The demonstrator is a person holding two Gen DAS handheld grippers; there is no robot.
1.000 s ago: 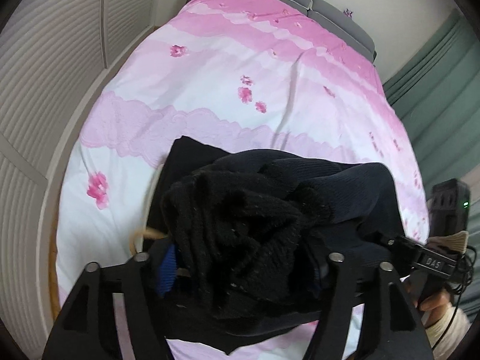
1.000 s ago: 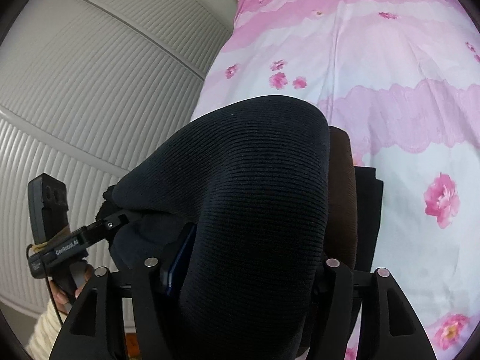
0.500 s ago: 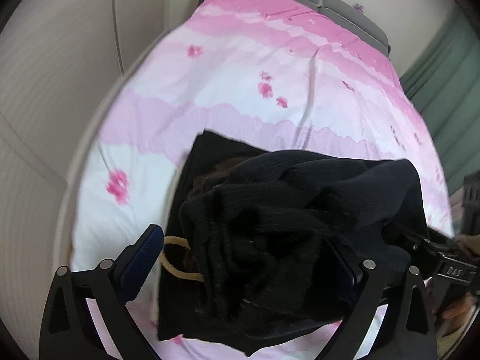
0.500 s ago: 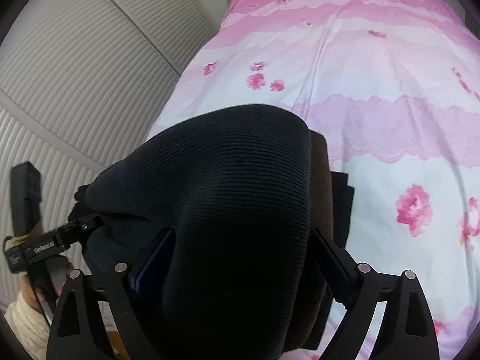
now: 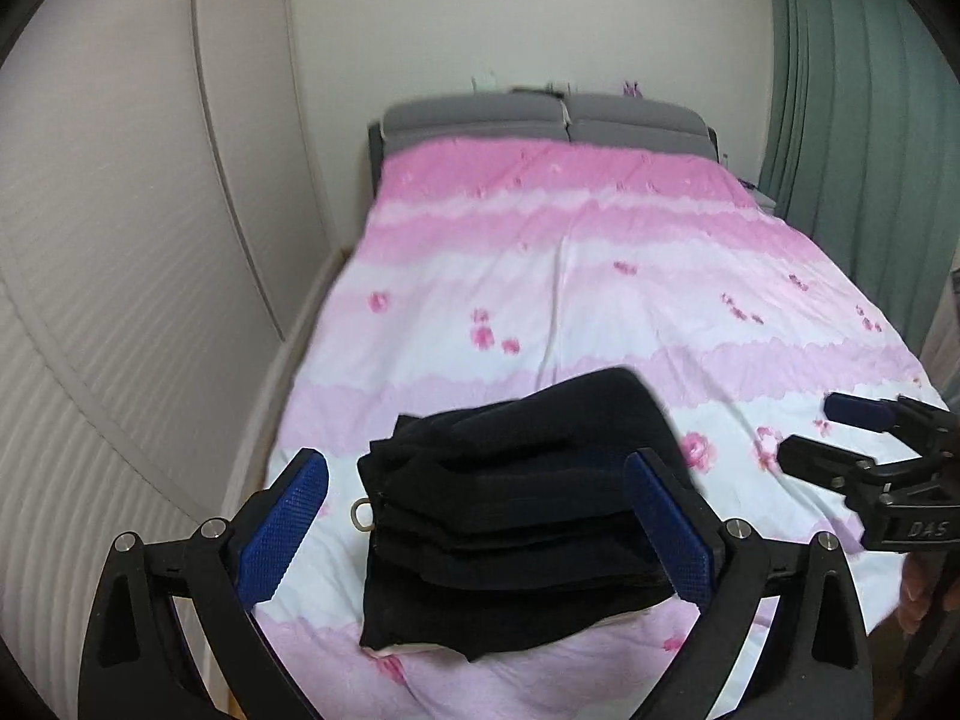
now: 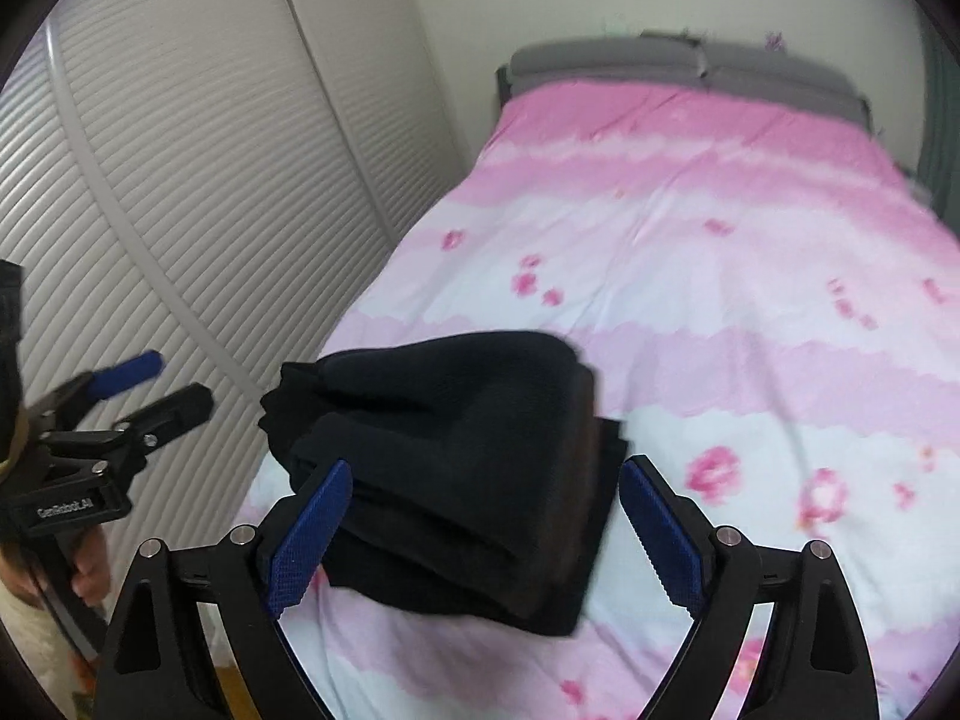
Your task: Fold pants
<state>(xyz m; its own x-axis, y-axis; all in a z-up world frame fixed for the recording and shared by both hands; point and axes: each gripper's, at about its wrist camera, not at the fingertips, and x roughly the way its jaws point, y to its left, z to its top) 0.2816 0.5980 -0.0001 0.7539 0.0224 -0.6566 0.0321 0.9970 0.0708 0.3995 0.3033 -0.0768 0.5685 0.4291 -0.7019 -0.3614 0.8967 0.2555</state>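
The dark pants (image 5: 510,510) lie folded in a thick, layered stack on the pink flowered bedcover (image 5: 570,276), near the bed's front left part. A tan loop (image 5: 362,513) sticks out at the stack's left edge. My left gripper (image 5: 474,468) hangs above and in front of the stack, open, its blue pads (image 5: 282,534) clear of the cloth. In the right wrist view the same stack (image 6: 456,450) sits beyond my right gripper (image 6: 486,471), which is open too and holds nothing. Each gripper shows in the other's view: the right one (image 5: 810,427) beside the stack, the left one (image 6: 180,378) at the bed's edge.
Ribbed white wardrobe doors (image 5: 120,300) run close along the bed's left side. A grey headboard (image 5: 540,114) closes the far end and green curtains (image 5: 852,150) hang on the right. A person's hand (image 6: 84,564) holds the left gripper's handle.
Both grippers have opened, let go of the pants and pulled up and back. The stack now rests on the bed by itself and looks smaller in both views.
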